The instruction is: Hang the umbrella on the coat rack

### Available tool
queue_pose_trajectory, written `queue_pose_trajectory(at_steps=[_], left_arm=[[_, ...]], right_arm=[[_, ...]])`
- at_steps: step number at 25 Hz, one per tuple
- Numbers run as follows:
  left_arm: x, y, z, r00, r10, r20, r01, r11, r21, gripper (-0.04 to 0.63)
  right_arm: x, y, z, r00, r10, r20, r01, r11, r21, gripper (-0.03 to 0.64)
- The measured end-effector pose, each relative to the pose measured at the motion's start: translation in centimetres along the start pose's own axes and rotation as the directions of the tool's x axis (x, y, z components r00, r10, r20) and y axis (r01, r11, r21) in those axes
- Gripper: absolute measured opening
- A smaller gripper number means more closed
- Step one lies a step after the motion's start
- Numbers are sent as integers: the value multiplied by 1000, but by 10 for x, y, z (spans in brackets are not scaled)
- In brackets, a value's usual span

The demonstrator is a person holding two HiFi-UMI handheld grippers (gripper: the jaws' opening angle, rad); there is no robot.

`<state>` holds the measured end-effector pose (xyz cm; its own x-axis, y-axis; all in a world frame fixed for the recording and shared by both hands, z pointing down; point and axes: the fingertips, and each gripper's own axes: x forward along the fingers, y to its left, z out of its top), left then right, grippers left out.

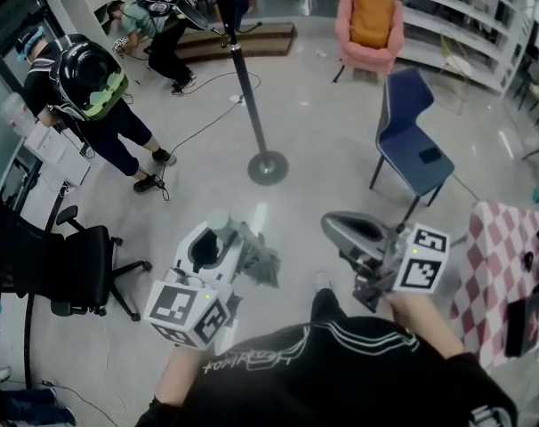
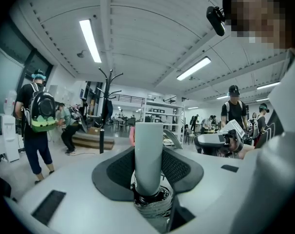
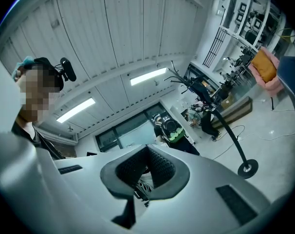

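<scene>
1. Head view: the left gripper holds the folded umbrella low in front of the person. Grey cloth bunches at the gripper's right, and the rest is hidden behind the gripper. The right gripper is beside it and apart. The coat rack stands well ahead on the floor, with its top lost among dark shapes.
2. Left gripper view: the fingers stand wide, pressed on the umbrella's pale handle, which is upright between them. The cloth below is cut off. The coat rack is far off at left.
3. Right gripper view: the fingers are closed tip to tip. The dark gap behind them is hard to make out. The coat rack slants at right.
</scene>
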<state>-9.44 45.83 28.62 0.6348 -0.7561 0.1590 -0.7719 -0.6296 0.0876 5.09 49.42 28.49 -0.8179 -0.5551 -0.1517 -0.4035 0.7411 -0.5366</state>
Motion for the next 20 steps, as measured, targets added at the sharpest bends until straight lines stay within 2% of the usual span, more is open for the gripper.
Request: queue_pose_trajectory(at_steps=[9,20], left_arm=[[65,17,1,999,11,-43,-14,998,-58,155],[192,42,3,995,47,-91,-56,994,-94,155]], right_arm=[[13,-67,31,1000,6,-20,-5,999,54,12],[29,-189,96,998,27,-48,-23,996,85,12]])
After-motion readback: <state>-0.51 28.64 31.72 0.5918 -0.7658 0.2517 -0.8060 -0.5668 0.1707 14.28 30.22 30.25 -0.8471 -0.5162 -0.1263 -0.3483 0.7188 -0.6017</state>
